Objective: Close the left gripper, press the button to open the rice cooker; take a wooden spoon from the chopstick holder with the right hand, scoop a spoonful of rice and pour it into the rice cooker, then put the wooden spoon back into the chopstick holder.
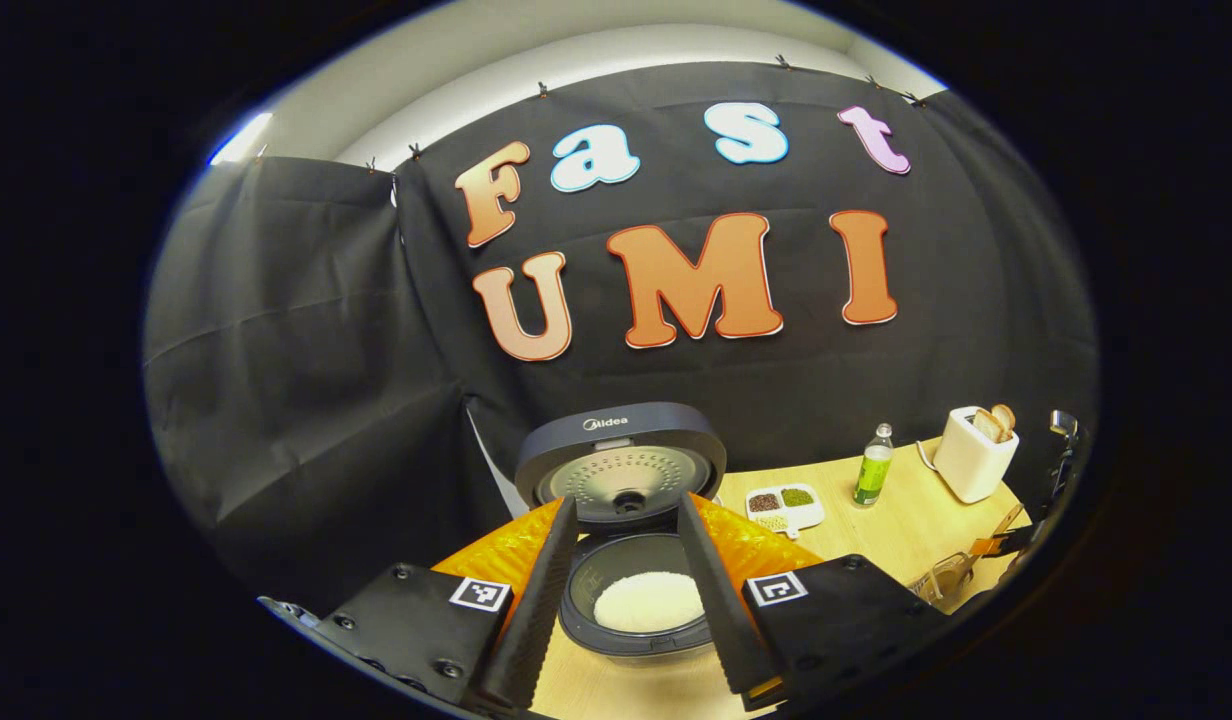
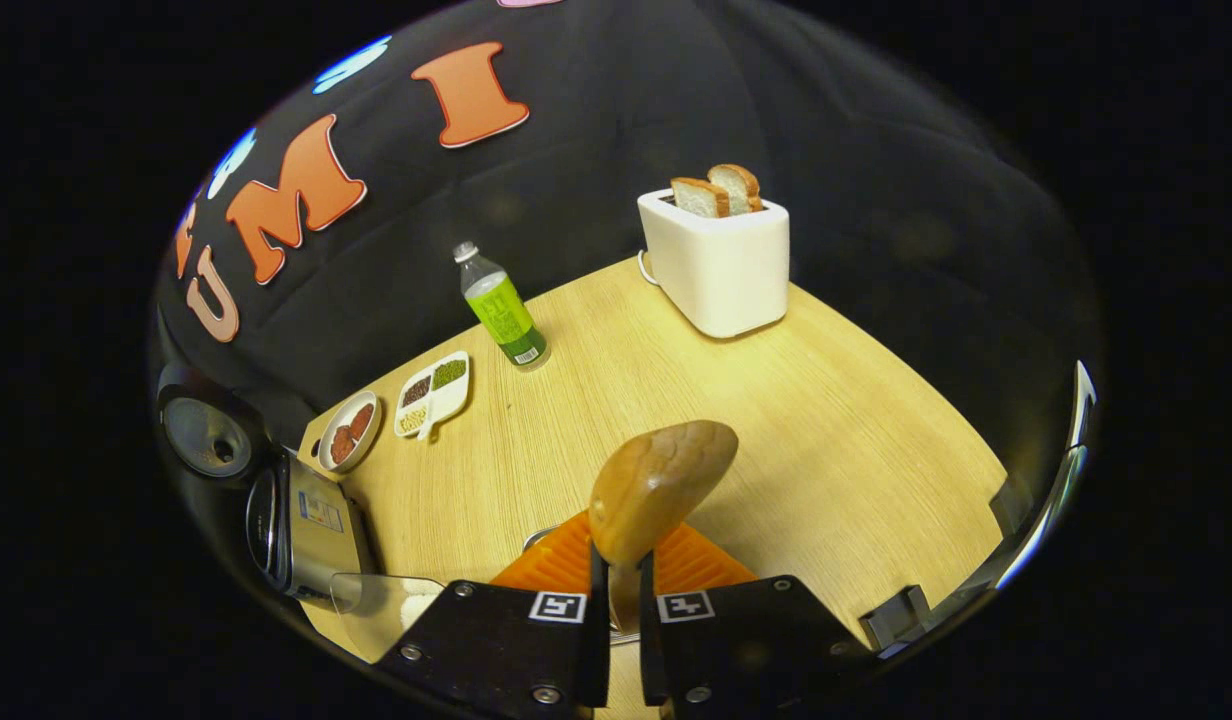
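The rice cooker [image 1: 636, 610] stands open with its lid [image 1: 621, 460] tipped up and white rice [image 1: 648, 600] in the inner pot. My left gripper [image 1: 628, 500] hovers in front of it, open, its fingers [image 1: 536, 600] flanking the pot with nothing between them. My right gripper [image 2: 623, 560] is shut on the handle of a wooden spoon [image 2: 661, 485], whose bowl points forward over the wooden table [image 2: 826, 430]. Seen from there, the cooker [image 2: 301, 525] lies far to the left, and a clear container [image 2: 381, 600] with white rice sits next to it. A metal rim [image 2: 536, 537] peeks out below the spoon.
A white toaster [image 2: 721, 260] with bread slices stands at the back, a green-labelled bottle [image 2: 501, 310] to its left. A divided dish [image 2: 433, 392] of grains and a small plate [image 2: 348, 432] lie near the cooker. The left gripper view shows the dish [image 1: 784, 505], bottle [image 1: 874, 465] and toaster [image 1: 974, 455].
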A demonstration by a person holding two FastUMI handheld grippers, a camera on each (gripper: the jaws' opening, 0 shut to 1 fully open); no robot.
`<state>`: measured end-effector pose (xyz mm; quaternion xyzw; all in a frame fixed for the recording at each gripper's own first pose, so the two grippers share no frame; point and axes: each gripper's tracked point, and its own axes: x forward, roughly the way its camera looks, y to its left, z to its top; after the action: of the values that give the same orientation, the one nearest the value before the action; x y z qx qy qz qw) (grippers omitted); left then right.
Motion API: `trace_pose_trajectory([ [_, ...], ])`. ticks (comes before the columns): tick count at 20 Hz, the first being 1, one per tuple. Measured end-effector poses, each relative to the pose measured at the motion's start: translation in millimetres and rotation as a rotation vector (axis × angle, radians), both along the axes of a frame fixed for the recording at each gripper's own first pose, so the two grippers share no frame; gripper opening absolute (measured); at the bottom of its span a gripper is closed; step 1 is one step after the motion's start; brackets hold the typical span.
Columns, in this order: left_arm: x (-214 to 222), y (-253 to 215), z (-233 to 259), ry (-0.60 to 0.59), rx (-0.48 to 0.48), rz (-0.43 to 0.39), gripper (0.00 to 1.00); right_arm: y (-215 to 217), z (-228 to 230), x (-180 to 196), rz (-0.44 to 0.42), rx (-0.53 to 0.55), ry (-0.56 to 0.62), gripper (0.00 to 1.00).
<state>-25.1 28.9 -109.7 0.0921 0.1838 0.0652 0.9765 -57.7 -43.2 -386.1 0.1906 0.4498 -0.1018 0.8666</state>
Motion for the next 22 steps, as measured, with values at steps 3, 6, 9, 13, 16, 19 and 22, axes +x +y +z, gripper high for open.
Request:
trace_pose_trajectory([
  [3,1.4,3.3,2.1,-0.028,0.011,-0.019,0.77,-0.8,29.8,1.6,-0.017,-0.029,-0.072,0.12],
  [6,2.1,6.9,-0.3,-0.042,0.002,-0.035,0.87,0.5,65.9,6.1,-0.014,-0.066,-0.151,0.12],
  [9,3.0,15.4,-13.2,-0.025,-0.017,-0.045,0.97,15.7,99.4,6.4,0.002,-0.052,-0.216,0.12],
  [13,5.2,32.8,-24.0,-0.013,-0.034,-0.051,0.93,50.6,119.4,0.6,0.037,-0.009,-0.240,0.12],
  [16,6.5,47.7,-31.2,-0.006,-0.038,-0.051,0.85,83.8,128.0,-9.0,0.082,0.014,-0.251,0.12],
  [19,7.7,60.3,-37.6,0.000,-0.049,-0.052,0.85,114.0,118.8,-20.0,0.148,-0.007,-0.238,0.11],
  [22,11.7,63.3,-41.3,0.000,-0.051,-0.064,0.85,131.1,104.1,-30.0,0.200,-0.070,-0.219,0.12],
])
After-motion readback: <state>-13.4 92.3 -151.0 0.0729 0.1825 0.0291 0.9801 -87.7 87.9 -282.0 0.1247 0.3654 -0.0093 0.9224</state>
